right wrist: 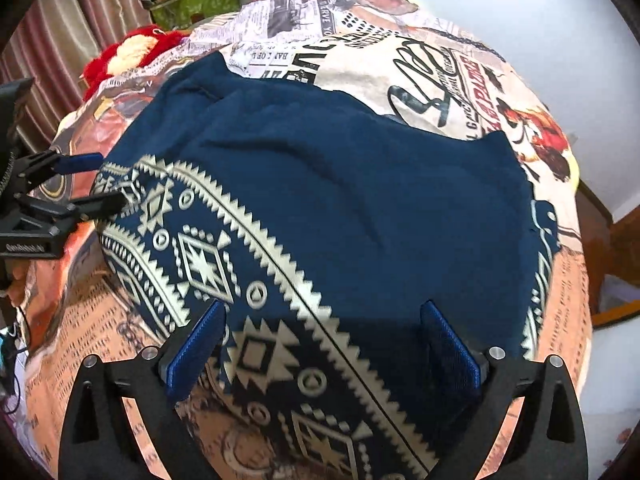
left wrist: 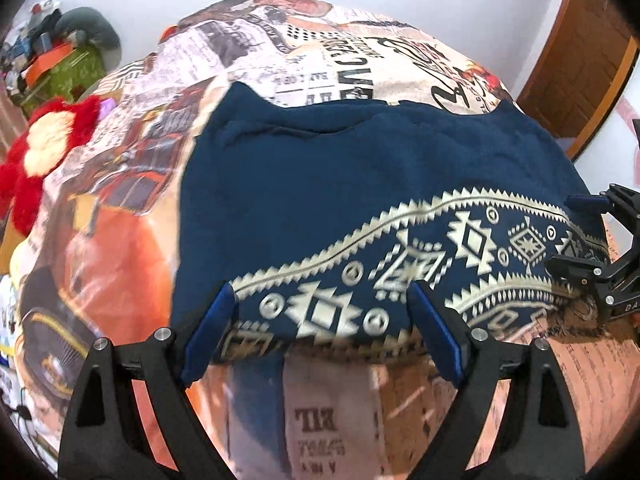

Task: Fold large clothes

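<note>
1. Step in hand, as judged: a fold of the navy garment is partly made, and both claws sit at its near patterned edge, between grasps.
2. Left claw: jaws spread wide, nothing held. Its blue pads straddle the near hem where the cream border band runs; whether a pad touches the cloth is unclear through motion blur.
3. Right claw: also spread wide and empty, hovering over the near patterned corner of the garment. It also shows at the right of the left wrist view, at the hem's right end.
4. Next move, as judged: each claw must close on the near hem at matching points, then carry it to the far edge. Uneven grips would skew the fold.
5. Garment location: spread on the bed, over a newsprint-patterned bedspread, roughly central.
6. Garment look: plain navy over the far part, a cream geometric band across the near part, shallow wrinkles, a second layer's edge near the far side.
7. A red plush toy lies at the bed's left edge, well apart.
</note>
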